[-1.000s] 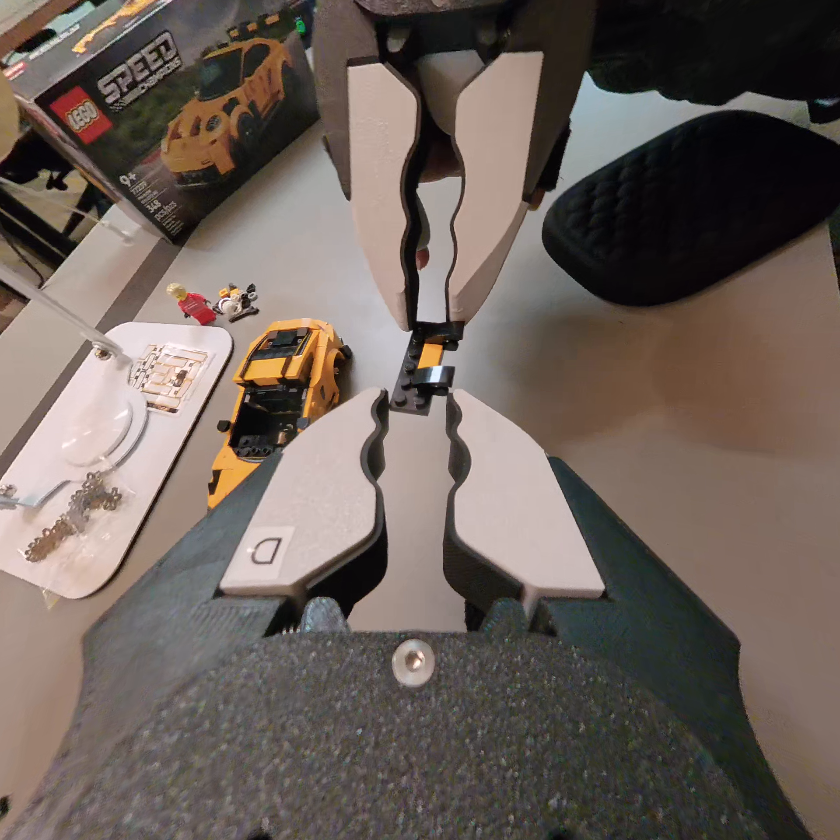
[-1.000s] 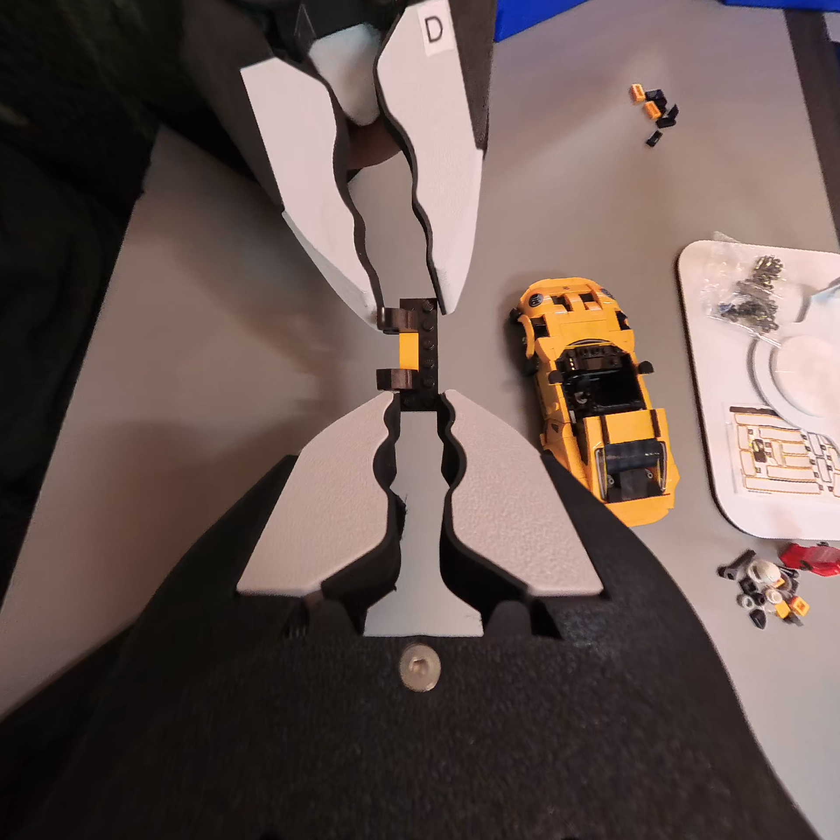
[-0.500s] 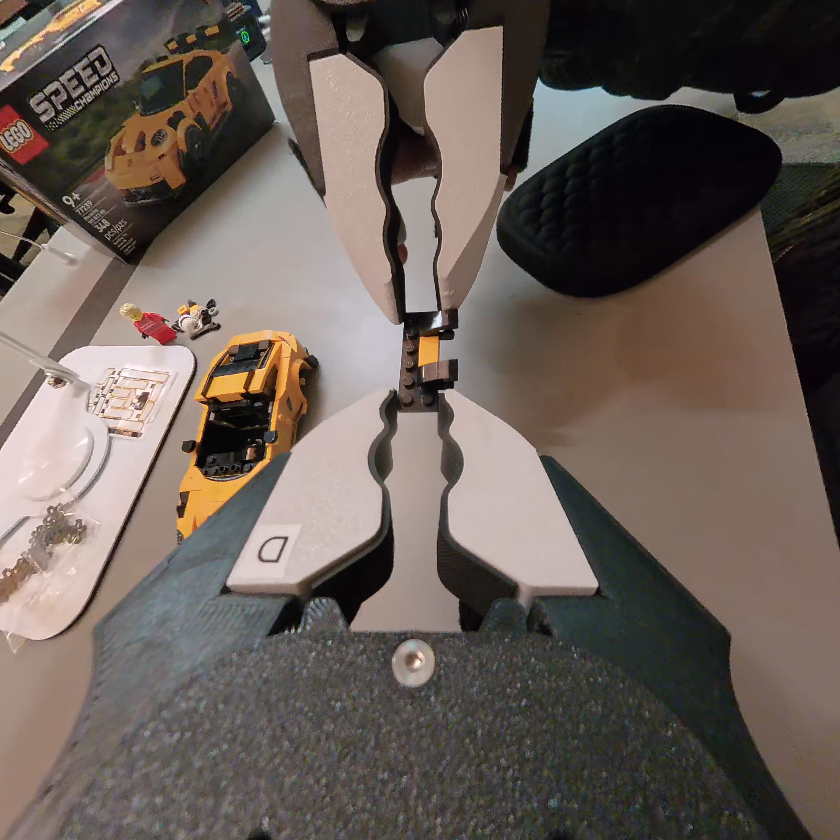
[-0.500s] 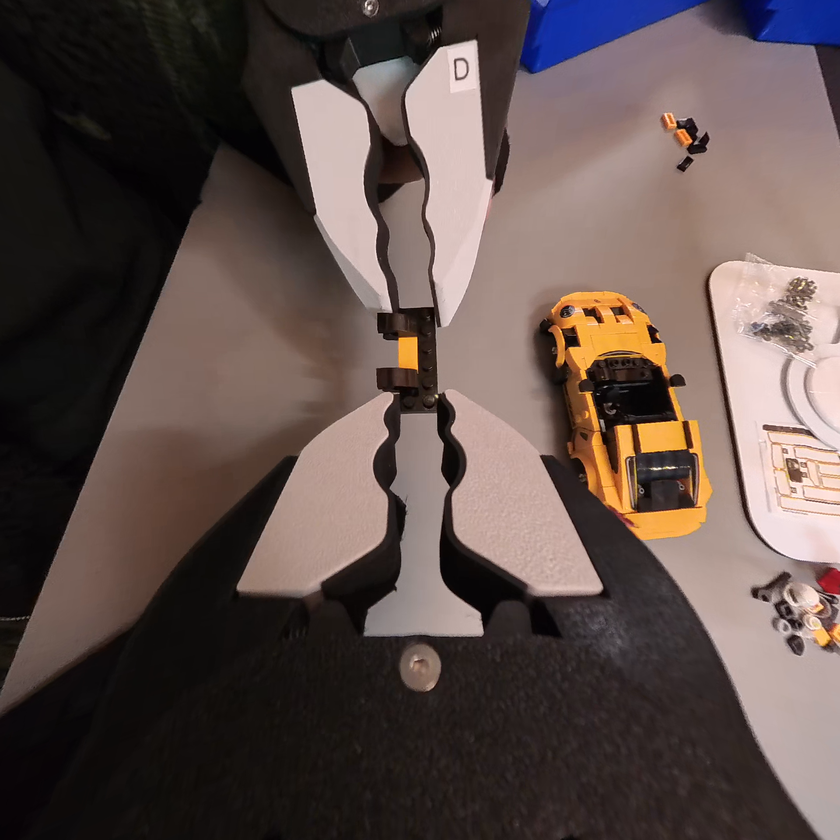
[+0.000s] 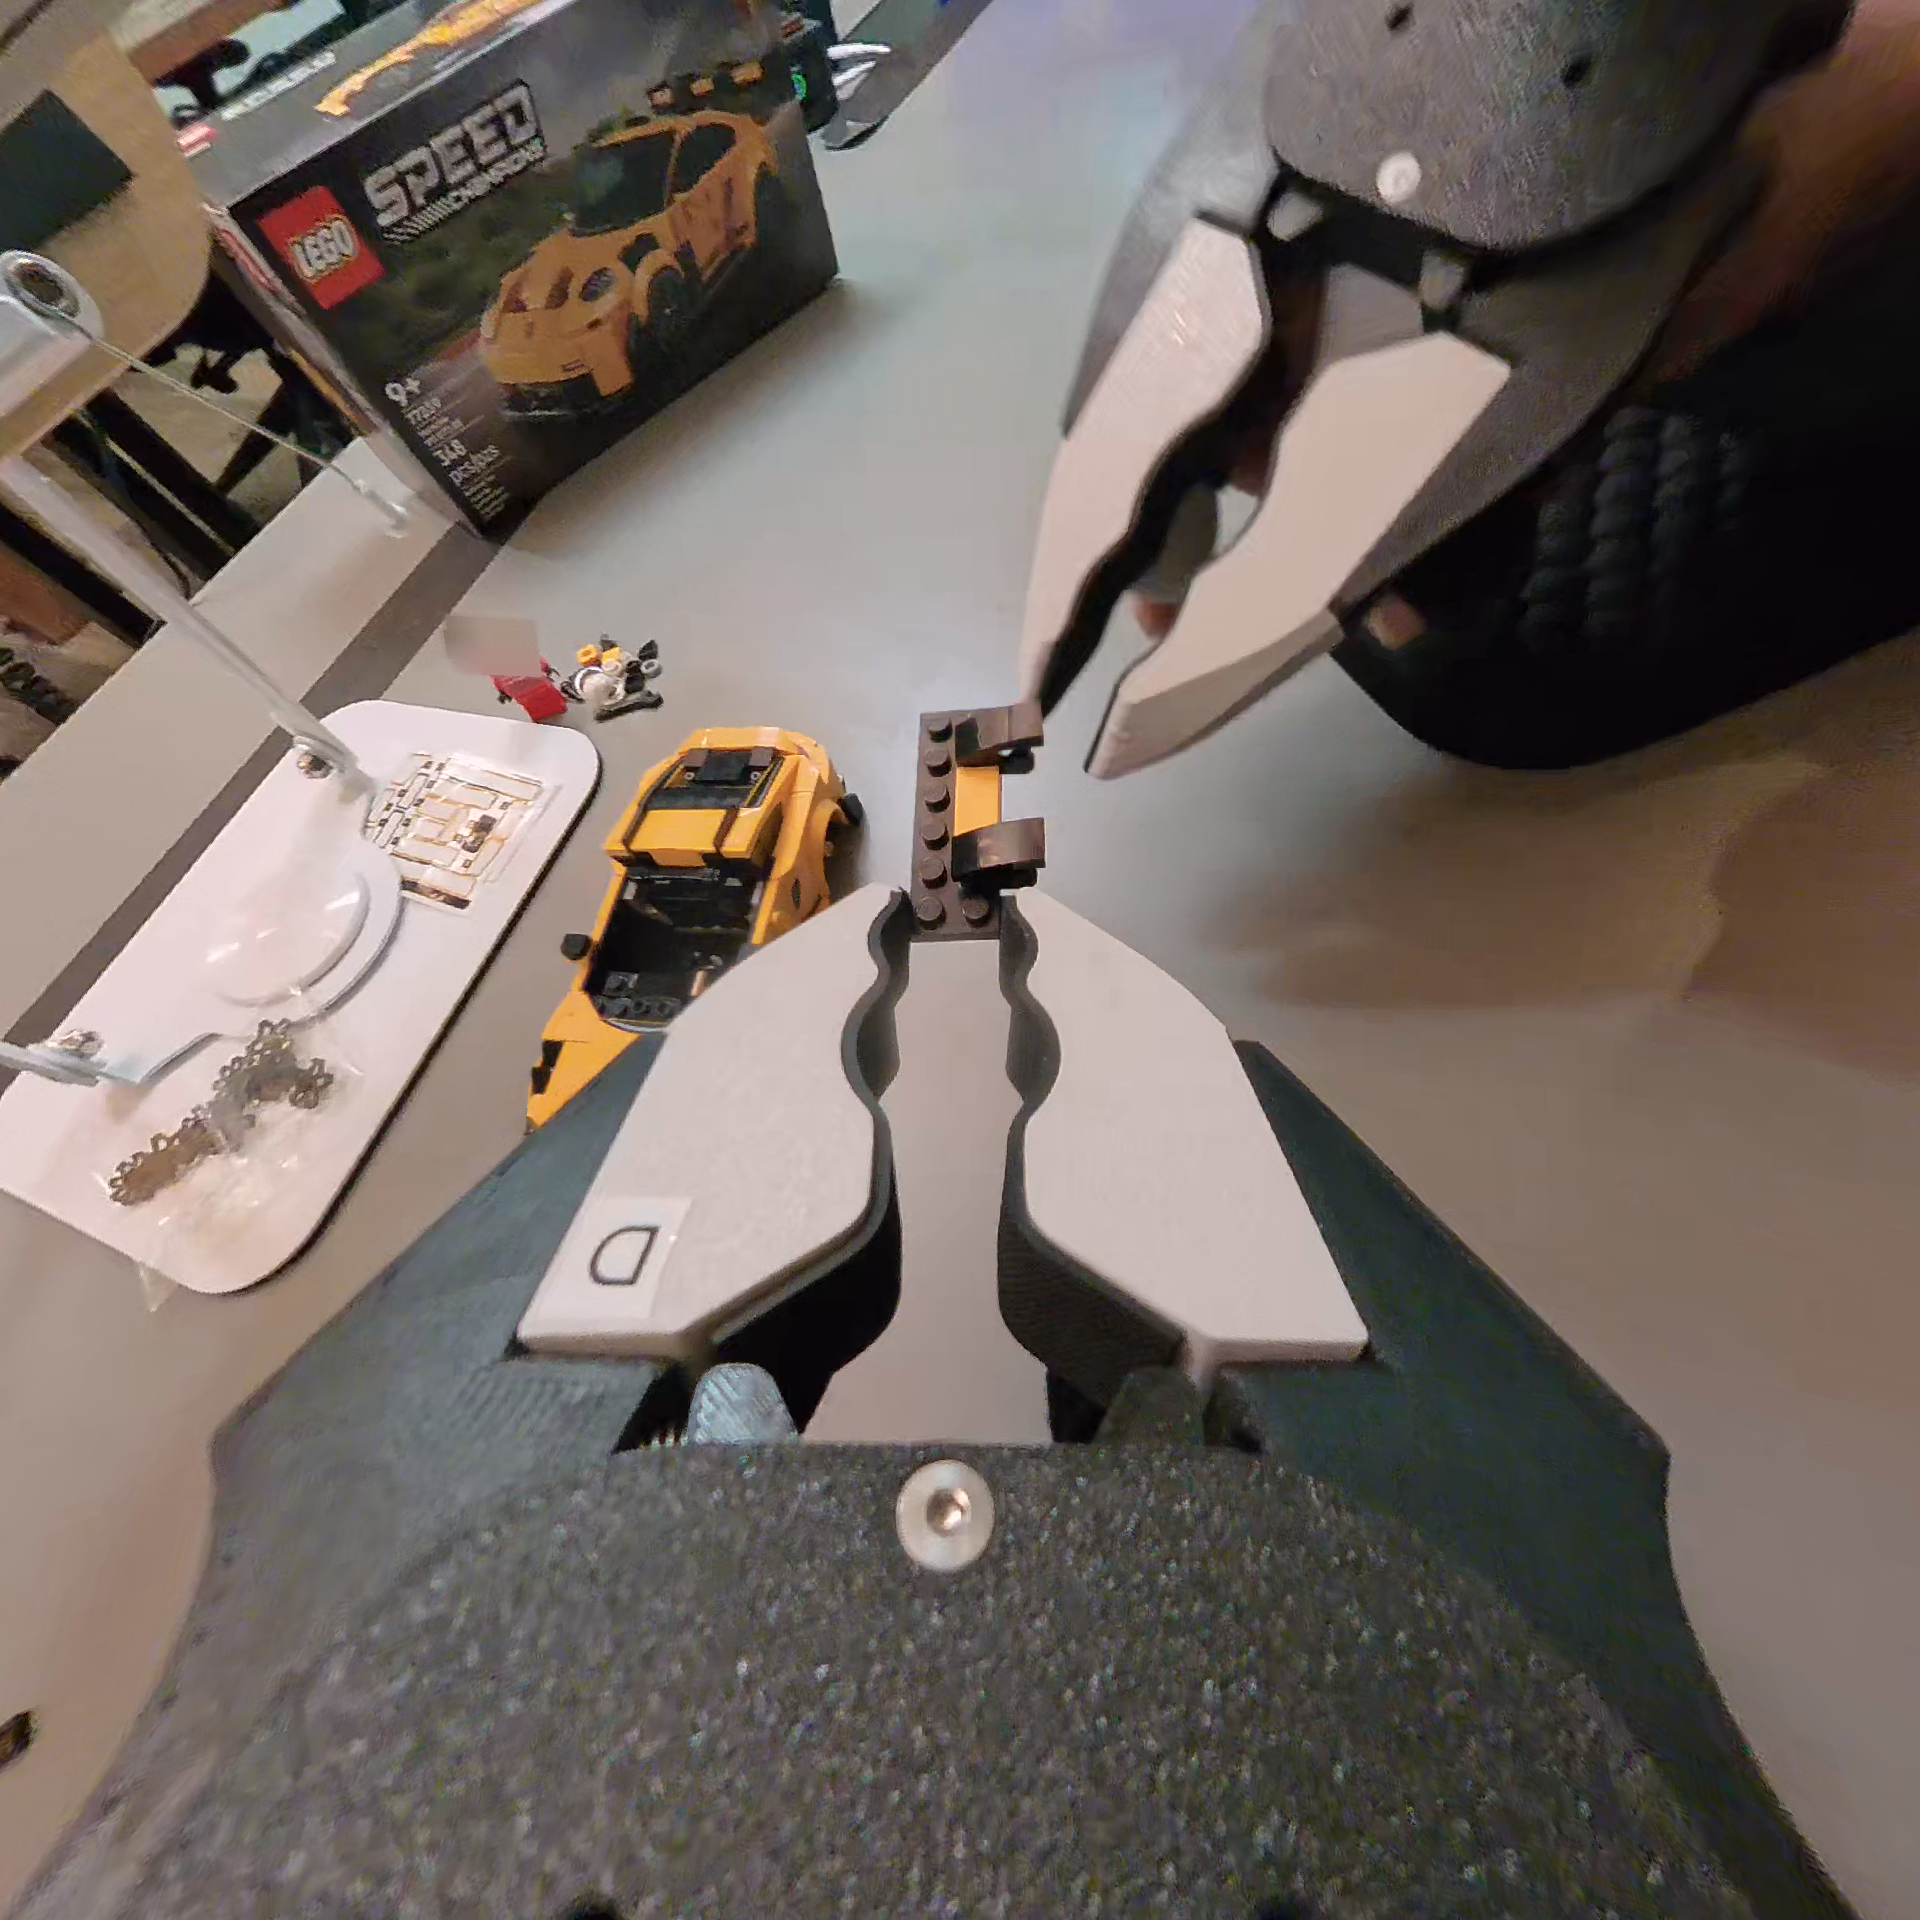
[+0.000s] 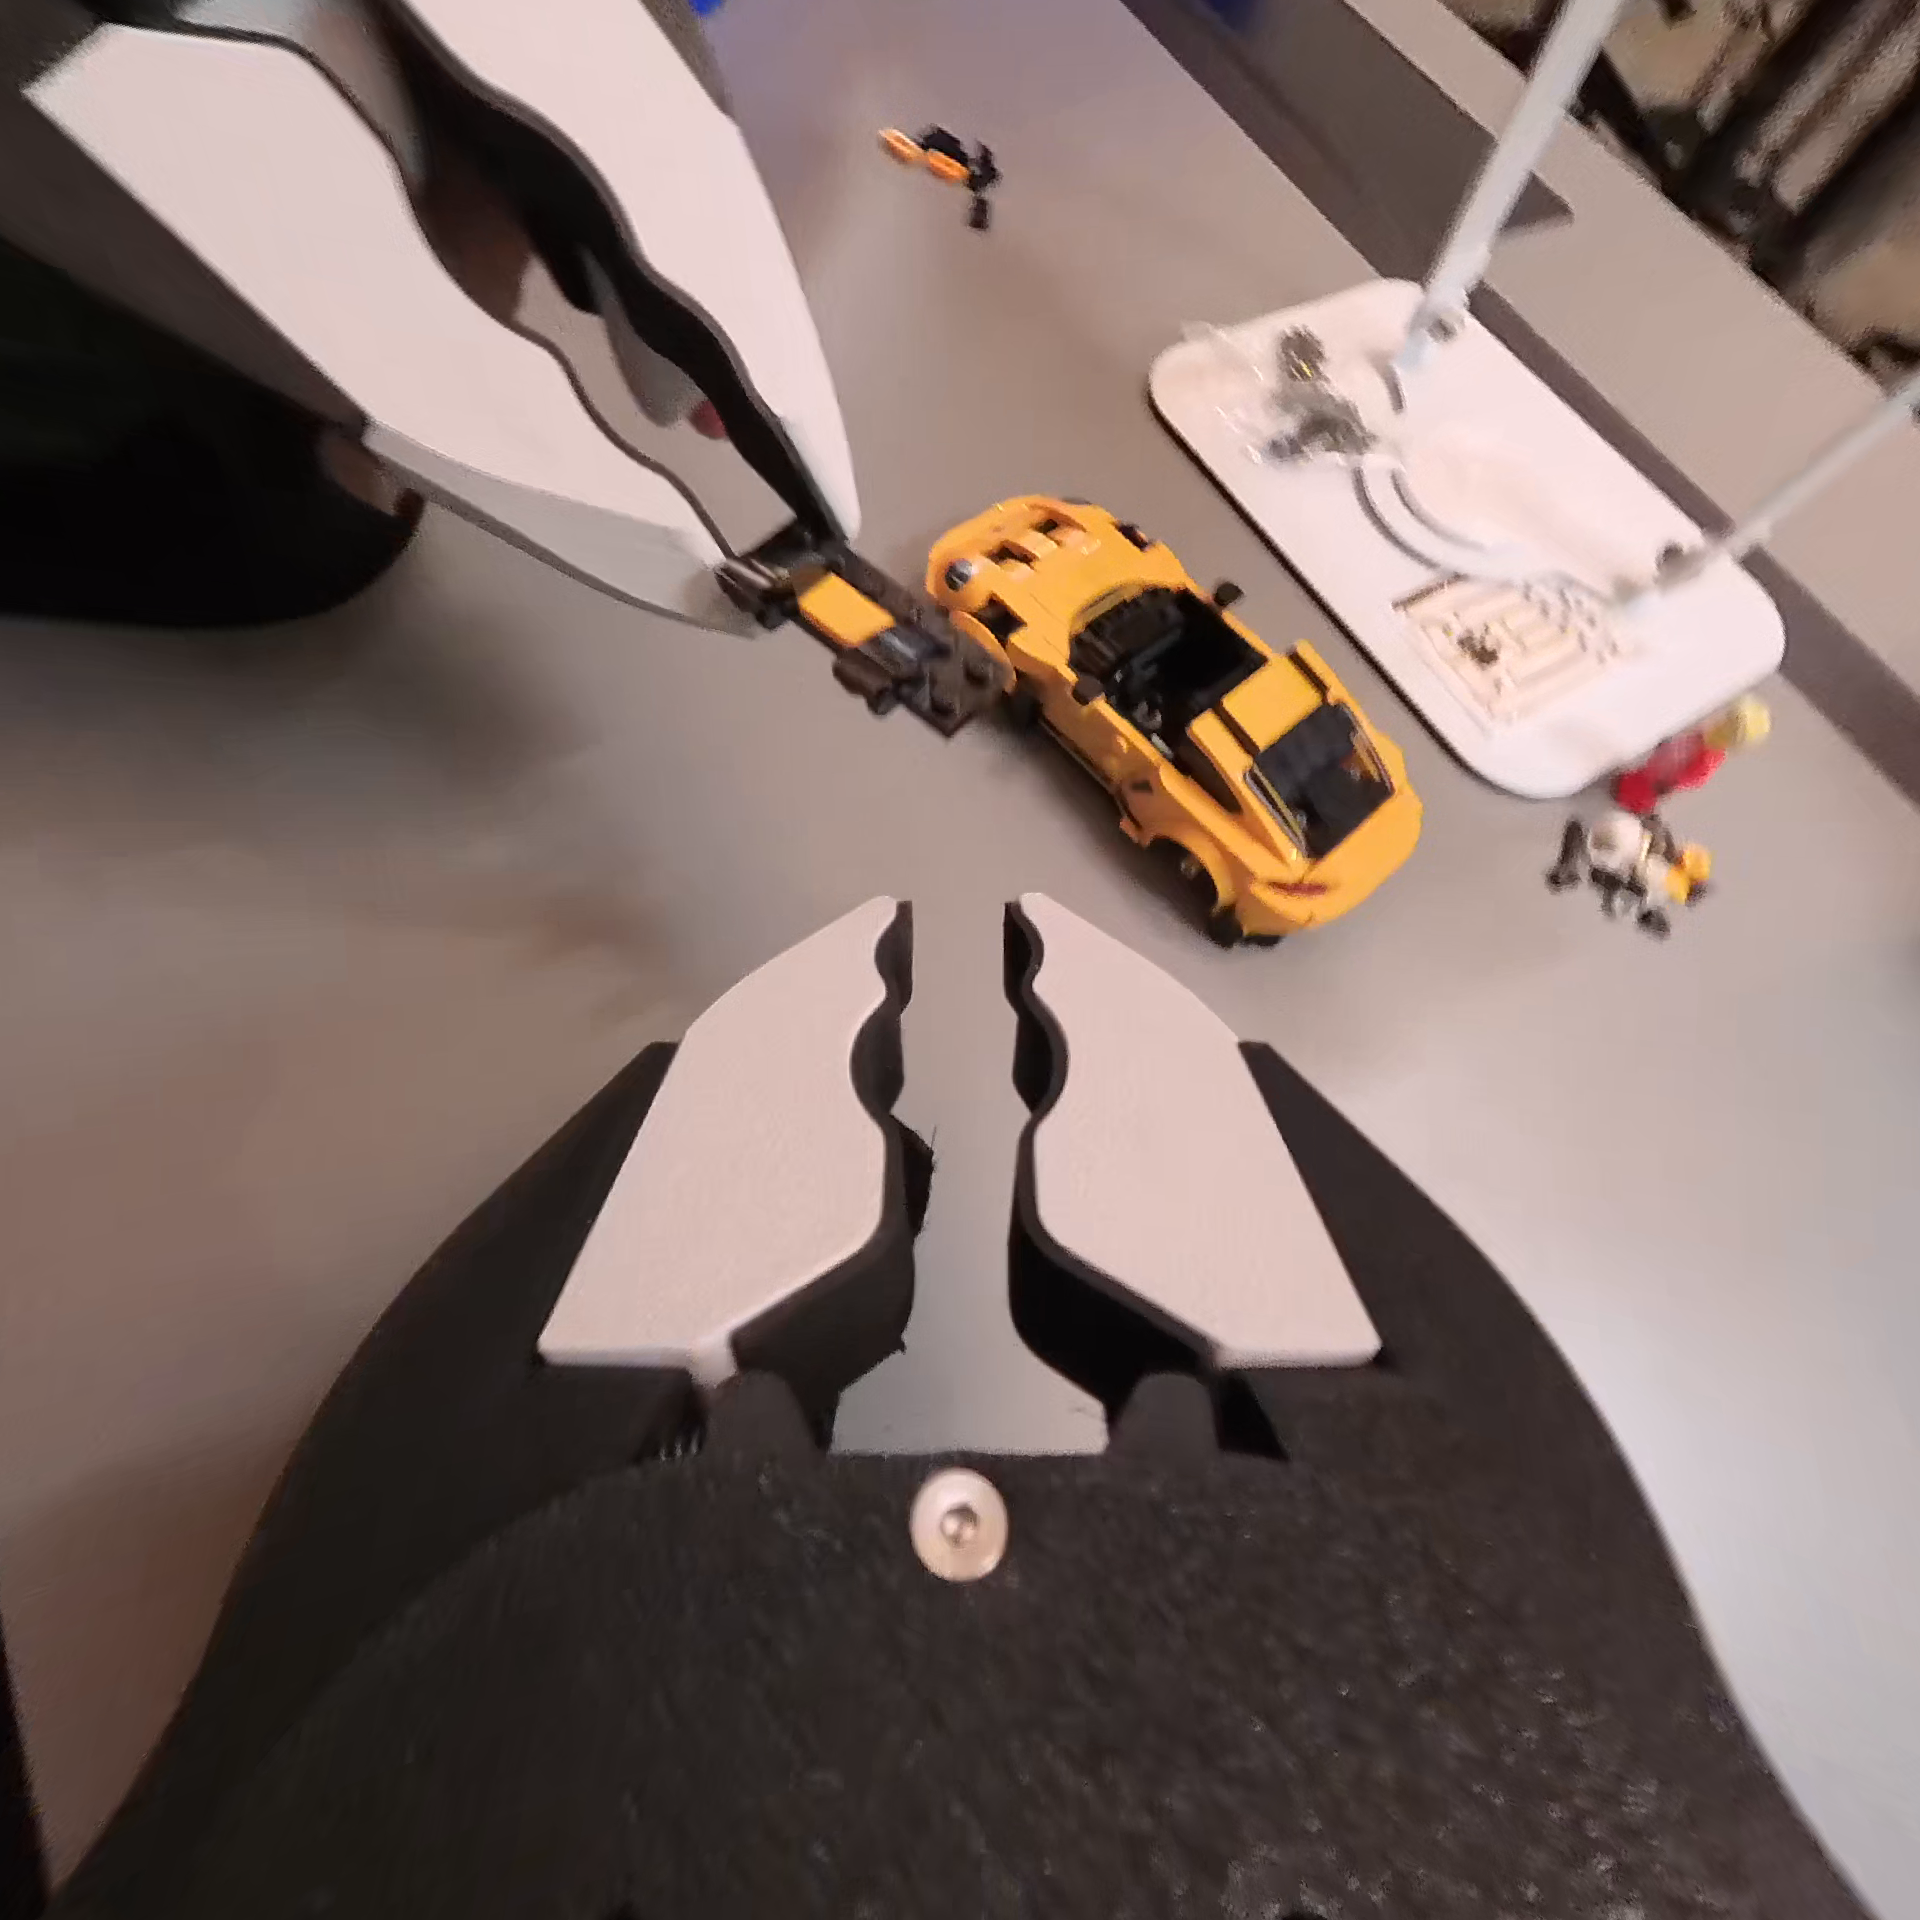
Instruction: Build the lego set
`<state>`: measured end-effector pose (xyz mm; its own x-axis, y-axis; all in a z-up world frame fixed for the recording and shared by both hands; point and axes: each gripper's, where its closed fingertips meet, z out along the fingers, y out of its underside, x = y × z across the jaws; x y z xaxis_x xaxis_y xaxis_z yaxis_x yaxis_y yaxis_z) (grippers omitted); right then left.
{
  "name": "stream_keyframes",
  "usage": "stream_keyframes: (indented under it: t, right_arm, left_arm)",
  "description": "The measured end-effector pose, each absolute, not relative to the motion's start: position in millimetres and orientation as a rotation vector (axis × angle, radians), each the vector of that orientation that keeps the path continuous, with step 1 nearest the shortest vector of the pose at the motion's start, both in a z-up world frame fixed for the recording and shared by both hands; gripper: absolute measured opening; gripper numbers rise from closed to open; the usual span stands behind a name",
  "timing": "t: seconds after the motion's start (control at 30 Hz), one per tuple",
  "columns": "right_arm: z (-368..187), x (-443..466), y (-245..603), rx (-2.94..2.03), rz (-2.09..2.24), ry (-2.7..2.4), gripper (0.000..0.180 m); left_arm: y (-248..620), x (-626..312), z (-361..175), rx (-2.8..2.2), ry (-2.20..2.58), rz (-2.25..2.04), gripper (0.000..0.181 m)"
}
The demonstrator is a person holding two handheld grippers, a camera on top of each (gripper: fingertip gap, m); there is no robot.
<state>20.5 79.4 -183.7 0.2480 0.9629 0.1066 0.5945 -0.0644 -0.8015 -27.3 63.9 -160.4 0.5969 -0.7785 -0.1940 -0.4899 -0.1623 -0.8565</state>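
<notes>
A black studded plate with an orange tile and two black curved clips [image 5: 940, 831] is held at its near end by my left gripper [image 5: 954, 912], which is shut on it just above the grey table. In the right wrist view the same piece [image 6: 862, 644] sticks out of the left gripper [image 6: 779, 566], close to the tail of the yellow car [image 6: 1174, 707]. My right gripper [image 6: 956, 914] is empty, its jaws a narrow gap apart. It hovers beyond the piece's far end in the left wrist view [image 5: 1070, 732], not touching it. The car [image 5: 707, 873] lies left of the piece.
The set's box [image 5: 540, 239] stands far left. A white board [image 5: 260, 987] carries a sticker sheet, a parts bag and a clear stand. A red minifigure [image 5: 525, 691] and small parts [image 5: 613, 675] lie beside it. A black padded case [image 5: 1662, 571] sits far right. Loose orange and black bits [image 6: 940, 156] lie farther off. Spacing between my two grippers at the tips: around 6 cm.
My right gripper has let go of the piece's far end and drawn back and aside. My left gripper still holds the near end. The piece now sits nearer the car.
</notes>
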Motion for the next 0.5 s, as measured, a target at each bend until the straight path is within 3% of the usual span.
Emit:
stream_keyframes:
  t: [0.2,0.5]
  right_arm:
    - [-196,29,74,-1.915,0.549,-1.202,0.000]
    - [-199,23,69,-1.959,0.410,-1.073,0.000]
  left_arm:
    - [63,-21,-150,-1.836,0.983,-0.361,0.016]
    - [51,-5,-139,-1.894,0.924,-0.501,0.017]
